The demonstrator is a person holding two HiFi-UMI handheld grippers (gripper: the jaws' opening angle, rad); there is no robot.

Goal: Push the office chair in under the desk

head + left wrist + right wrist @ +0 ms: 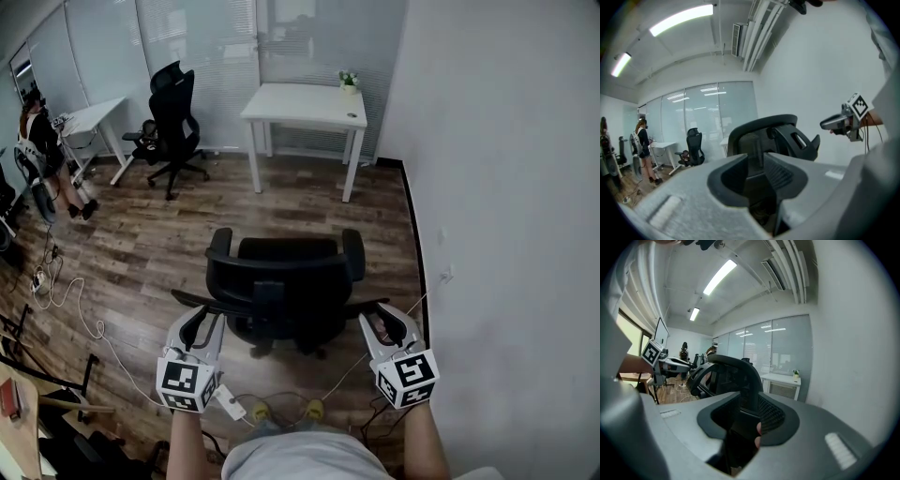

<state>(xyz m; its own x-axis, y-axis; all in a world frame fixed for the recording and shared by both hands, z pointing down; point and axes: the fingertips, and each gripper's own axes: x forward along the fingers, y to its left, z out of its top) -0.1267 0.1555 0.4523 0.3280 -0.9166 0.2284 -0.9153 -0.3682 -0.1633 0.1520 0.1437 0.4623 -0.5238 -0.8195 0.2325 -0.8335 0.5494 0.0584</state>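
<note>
The black office chair (281,281) stands on the wood floor with its backrest towards me and its seat facing the white desk (305,103) at the far wall. A stretch of floor lies between them. My left gripper (195,321) is shut on the left edge of the backrest, and my right gripper (382,321) is shut on the right edge. In the left gripper view the backrest frame (764,129) runs between the jaws. The right gripper view shows the frame (738,369) held between the jaws in the same way.
A small potted plant (348,82) sits on the desk. A second black chair (173,122) and another white desk (94,117) stand at the back left, with a person (42,150) beside them. Cables (66,300) trail on the floor at left. A white wall (506,234) runs along the right.
</note>
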